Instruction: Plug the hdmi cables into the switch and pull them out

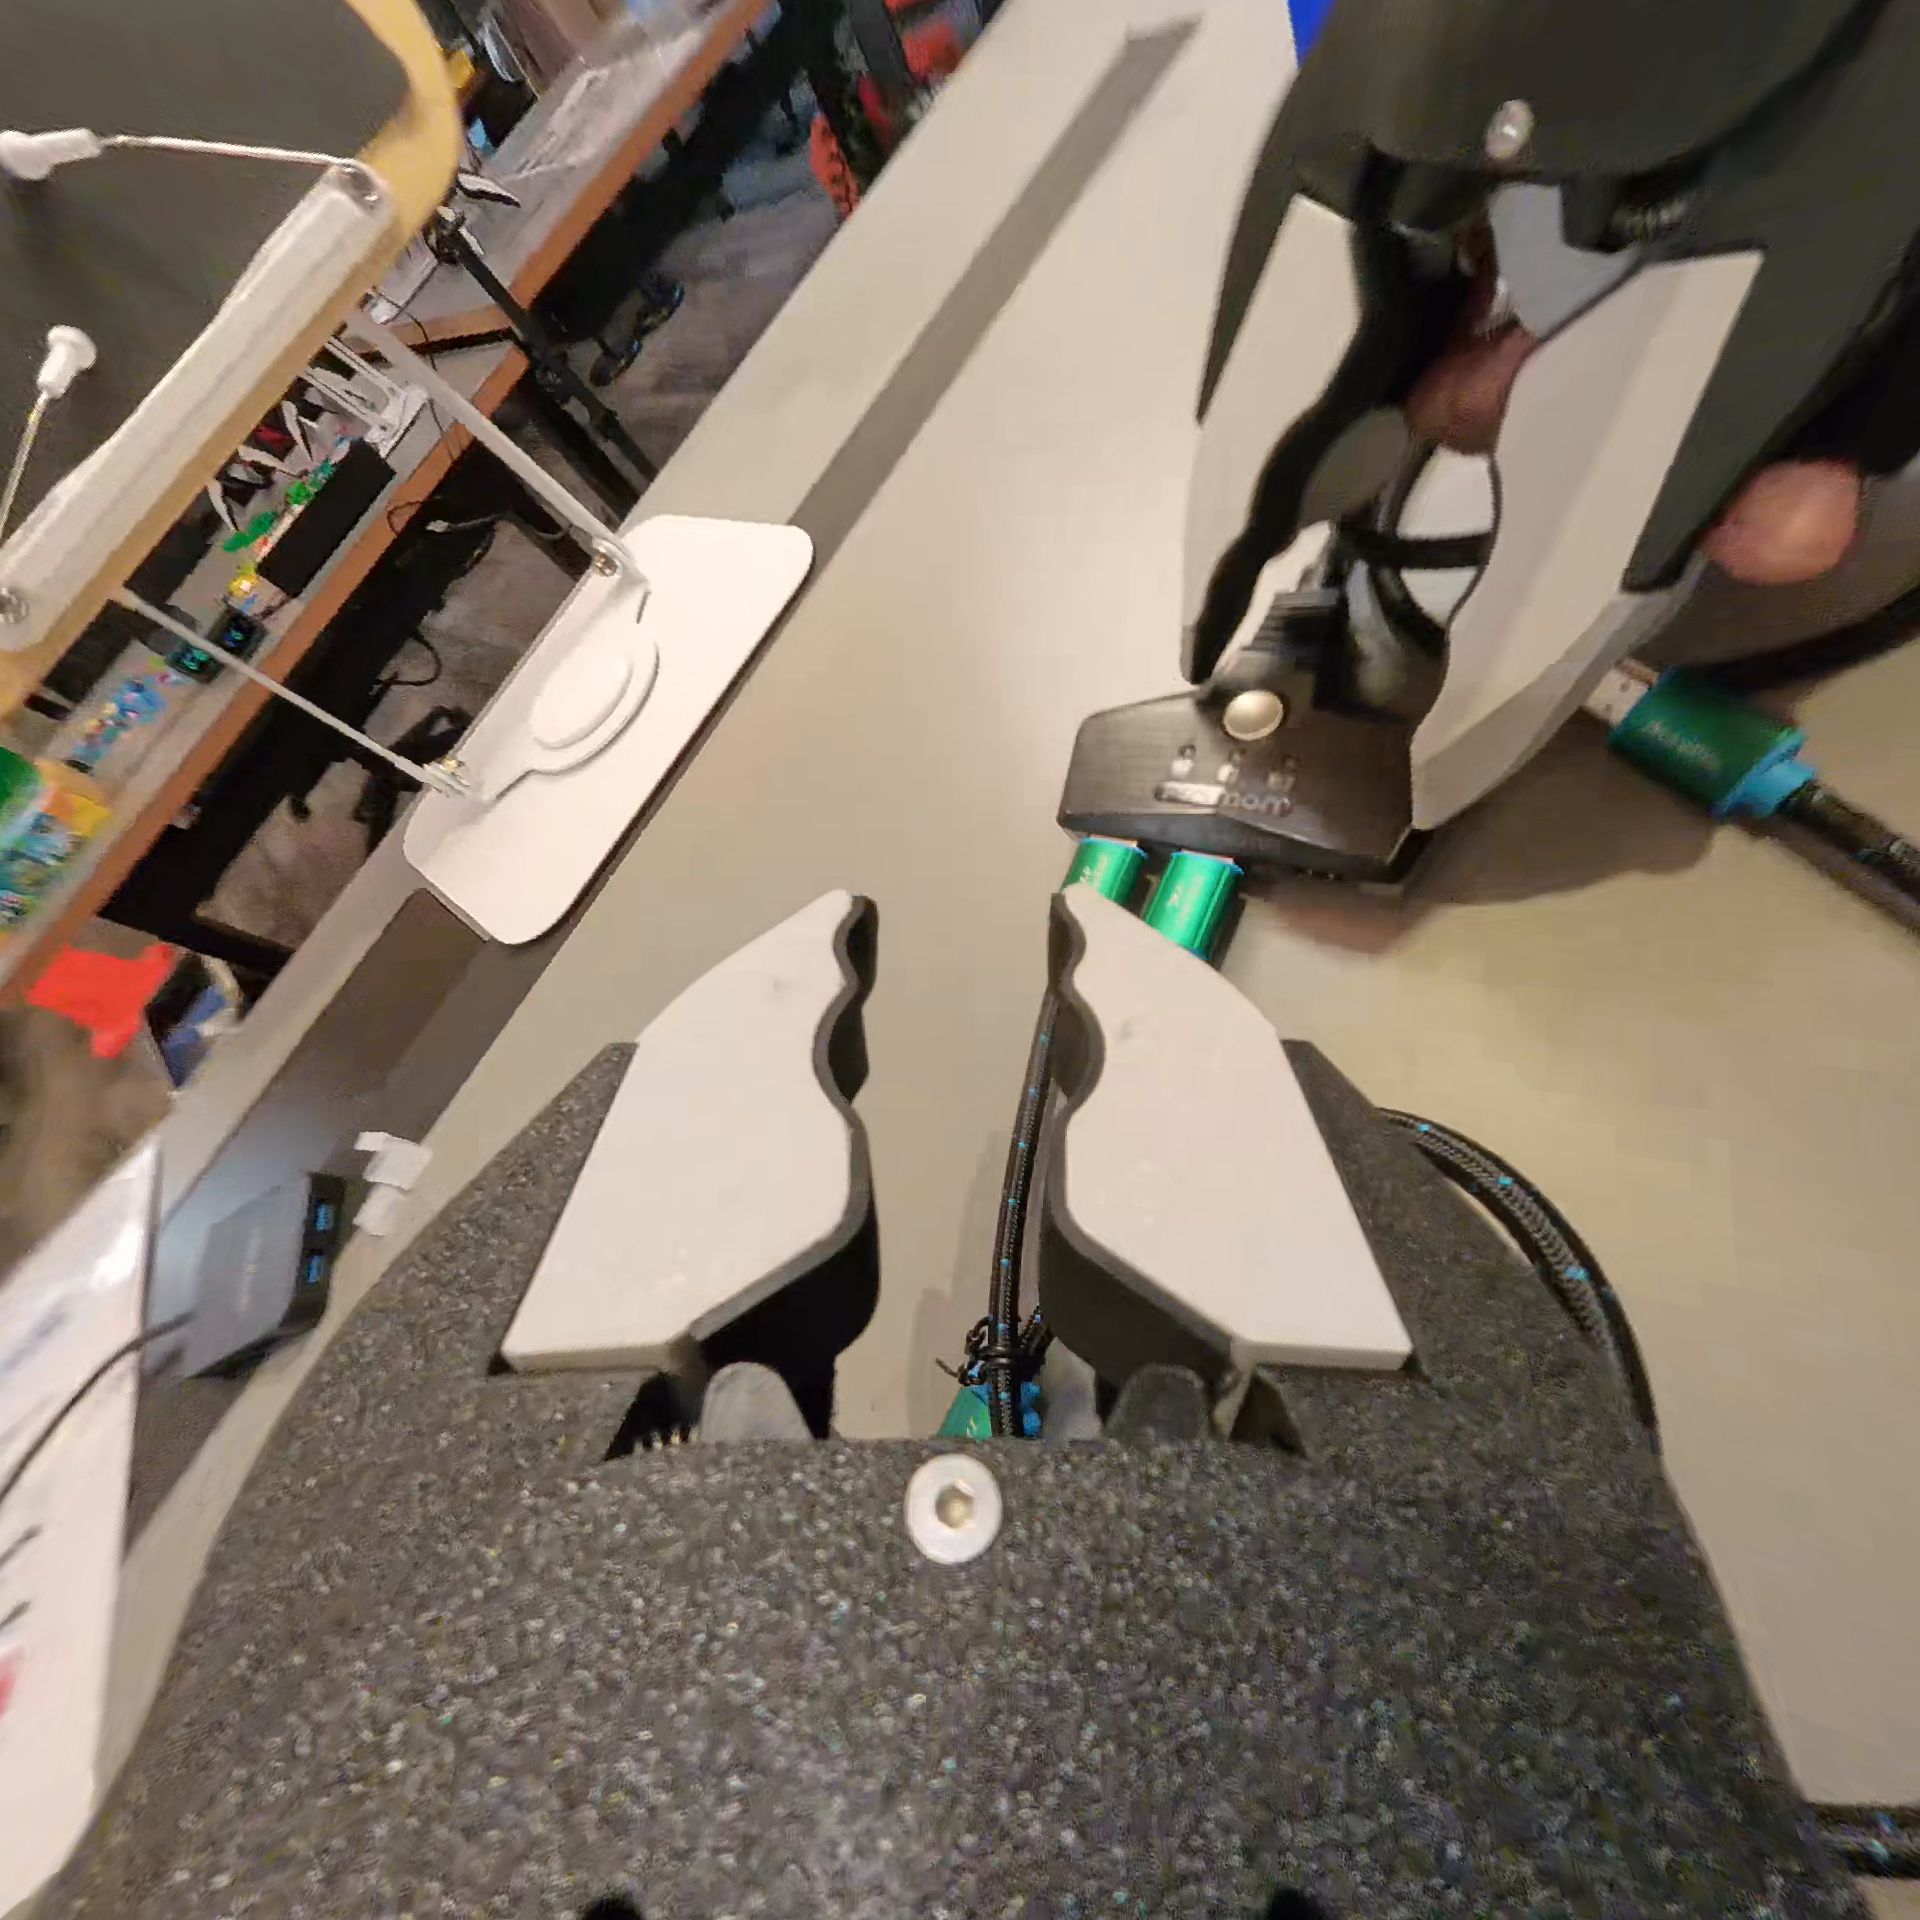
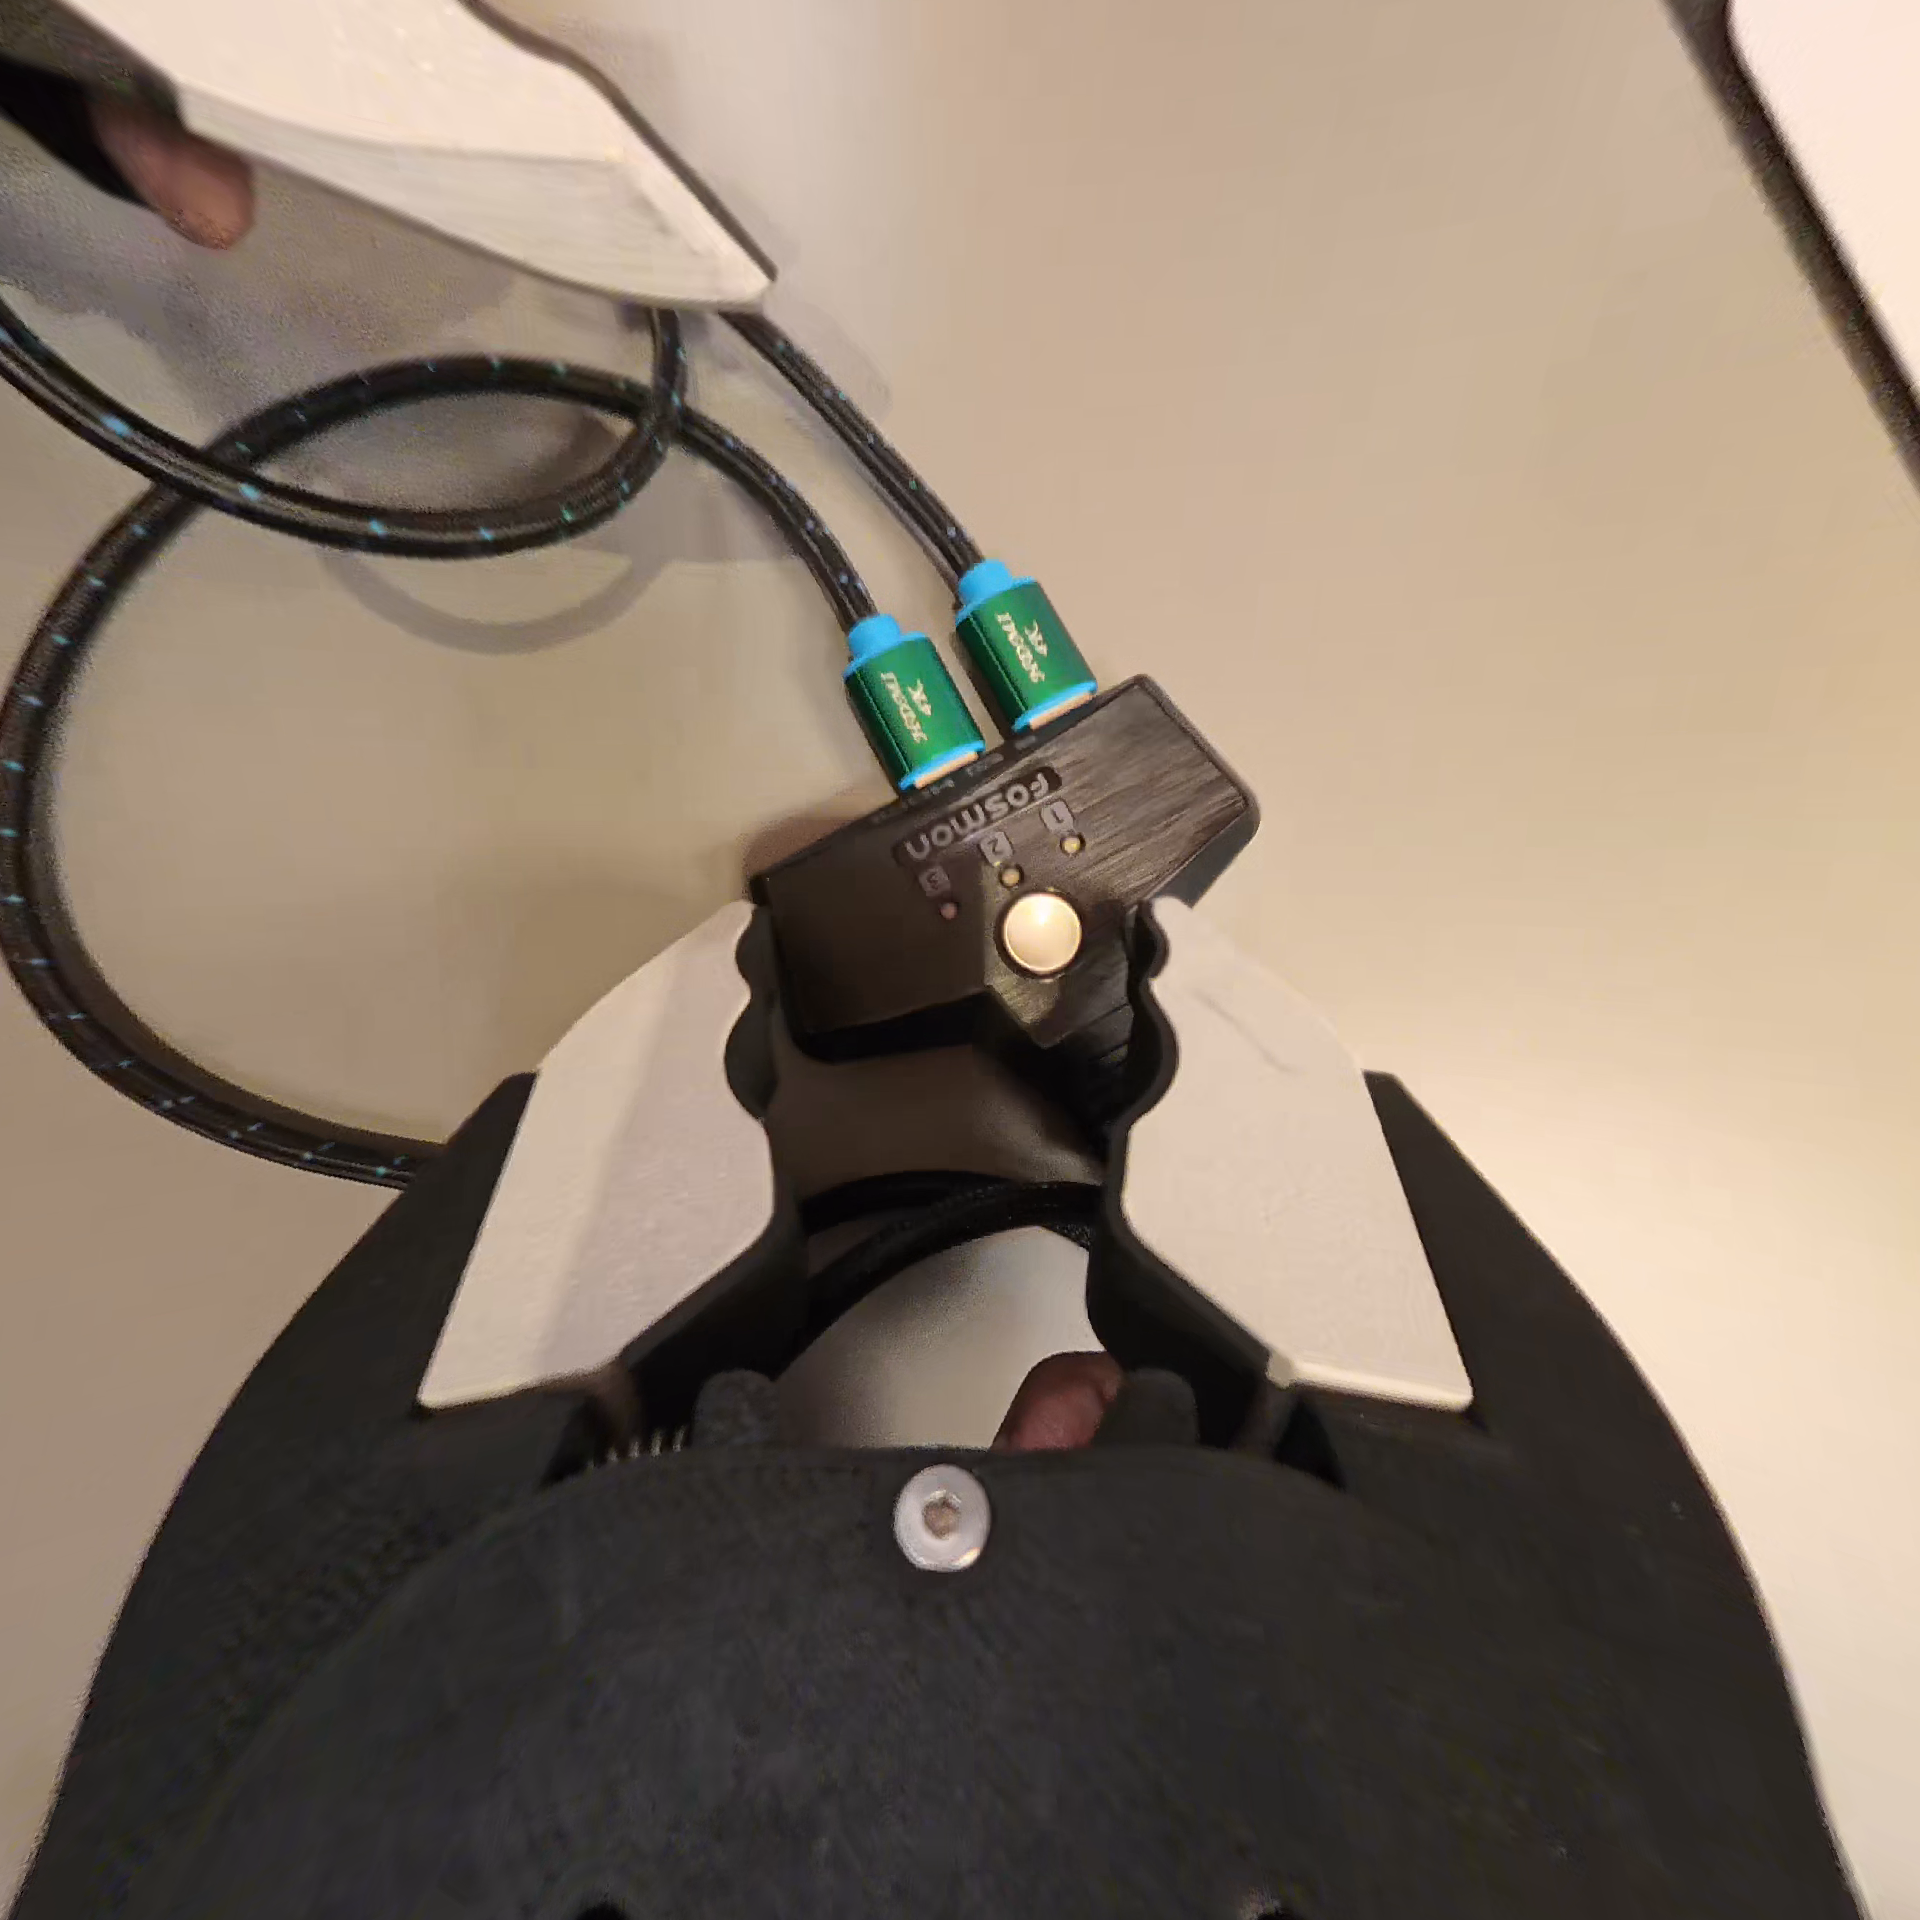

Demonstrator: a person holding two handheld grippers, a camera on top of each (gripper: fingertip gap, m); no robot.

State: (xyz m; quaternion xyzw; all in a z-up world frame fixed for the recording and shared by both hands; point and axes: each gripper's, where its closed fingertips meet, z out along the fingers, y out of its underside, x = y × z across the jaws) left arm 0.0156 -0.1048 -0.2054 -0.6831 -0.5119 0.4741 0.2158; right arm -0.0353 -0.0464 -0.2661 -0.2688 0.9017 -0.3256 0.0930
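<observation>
The black HDMI switch [image 1: 1236,779] lies on the grey table with two green HDMI plugs [image 1: 1195,894] seated side by side in its near edge. My left gripper [image 1: 961,925] is open and empty just short of those plugs, with a black braided cable [image 1: 1023,1143] running under its right finger. My right gripper [image 2: 951,935] is shut on the rear end of the switch [image 2: 997,831], by its round button. The two plugs [image 2: 914,707] point away from it. A third green plug [image 1: 1704,743] lies loose on the table behind the right gripper.
A white stand base [image 1: 623,717] sits left of the switch, near the table's left edge. A grey USB hub [image 1: 249,1278] lies lower left. The cables loop [image 2: 62,831] over the table. A white object [image 2: 1849,208] fills the right wrist view's corner. The gap from one gripper's tips to the other's is roughly 10 cm.
</observation>
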